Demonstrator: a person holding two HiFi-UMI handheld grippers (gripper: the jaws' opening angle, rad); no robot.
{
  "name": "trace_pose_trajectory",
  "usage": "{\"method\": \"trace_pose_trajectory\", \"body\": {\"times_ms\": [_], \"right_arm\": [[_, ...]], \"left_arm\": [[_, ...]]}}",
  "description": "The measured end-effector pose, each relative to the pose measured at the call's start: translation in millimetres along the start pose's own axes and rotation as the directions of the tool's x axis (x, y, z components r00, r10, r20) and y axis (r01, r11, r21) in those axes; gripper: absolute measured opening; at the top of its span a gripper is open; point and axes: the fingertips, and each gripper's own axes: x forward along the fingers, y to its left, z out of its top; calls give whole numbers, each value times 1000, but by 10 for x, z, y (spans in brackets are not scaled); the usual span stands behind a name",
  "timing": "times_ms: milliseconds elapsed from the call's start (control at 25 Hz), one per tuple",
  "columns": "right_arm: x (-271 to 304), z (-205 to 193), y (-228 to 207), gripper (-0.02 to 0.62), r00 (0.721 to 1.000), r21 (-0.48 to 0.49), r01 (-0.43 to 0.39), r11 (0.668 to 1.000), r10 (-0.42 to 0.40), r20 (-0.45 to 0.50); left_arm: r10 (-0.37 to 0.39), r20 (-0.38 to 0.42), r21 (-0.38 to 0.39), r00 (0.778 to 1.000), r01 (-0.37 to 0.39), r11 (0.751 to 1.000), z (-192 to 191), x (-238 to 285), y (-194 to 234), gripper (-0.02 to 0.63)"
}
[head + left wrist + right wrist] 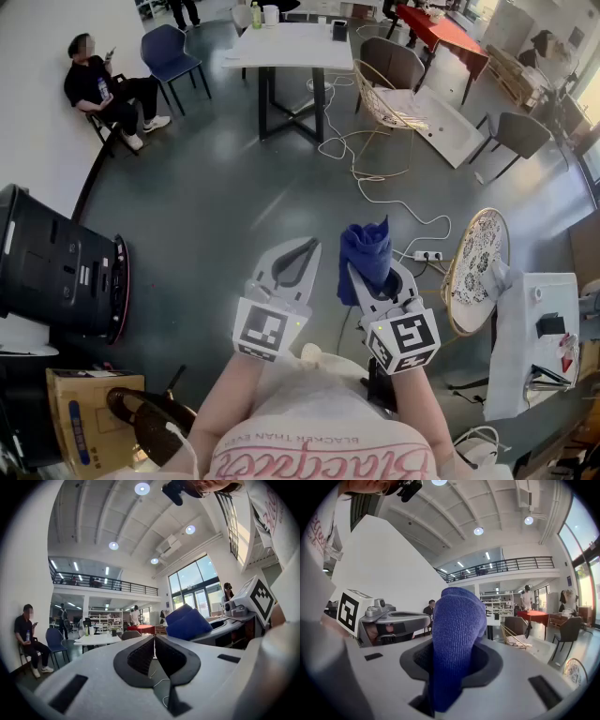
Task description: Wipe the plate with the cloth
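My right gripper (pixel 373 279) is shut on a dark blue cloth (pixel 367 247), which sticks up out of its jaws; the right gripper view shows the cloth (pixel 457 634) filling the gap between the pads. My left gripper (pixel 302 249) hangs beside it on the left, shut with nothing in it, the black pads (pixel 140 656) meeting at the tip. Both are held level over the grey floor. A patterned round plate (pixel 476 267) stands on edge to the right, held against a white stand (pixel 530 337), apart from both grippers.
At the left stands a black machine (pixel 56 272), with a cardboard box (pixel 89 412) below it. White cables (pixel 375 178) and a power strip (pixel 428 255) lie on the floor ahead. Farther off are a white table (pixel 291 47), a wire chair (pixel 389 103) and a seated person (pixel 103 89).
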Motion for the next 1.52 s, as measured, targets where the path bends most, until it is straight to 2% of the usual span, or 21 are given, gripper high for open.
{"method": "trace_pose_trajectory", "body": {"times_ms": [280,720,1040,1520], "right_arm": [[-117,-16,-286,117,1000,5,13,1000,-13,16],[99,-20,-542,117,999,10,31,999,-32,21],[579,28,-823,117,999,5,48,999,-48,10],[1703,317,-1291,117,1000,25,25,999,-25,3]], "left_arm": [[-17,-5,7,1000,17,1000,13,264,-216,9],[-44,-16,1,999,44,999,-59,626,-92,9],[-59,-13,-2,998,59,998,-115,1074,288,9],[-53,-27,0,998,53,999,-143,1902,1191,9]]}}
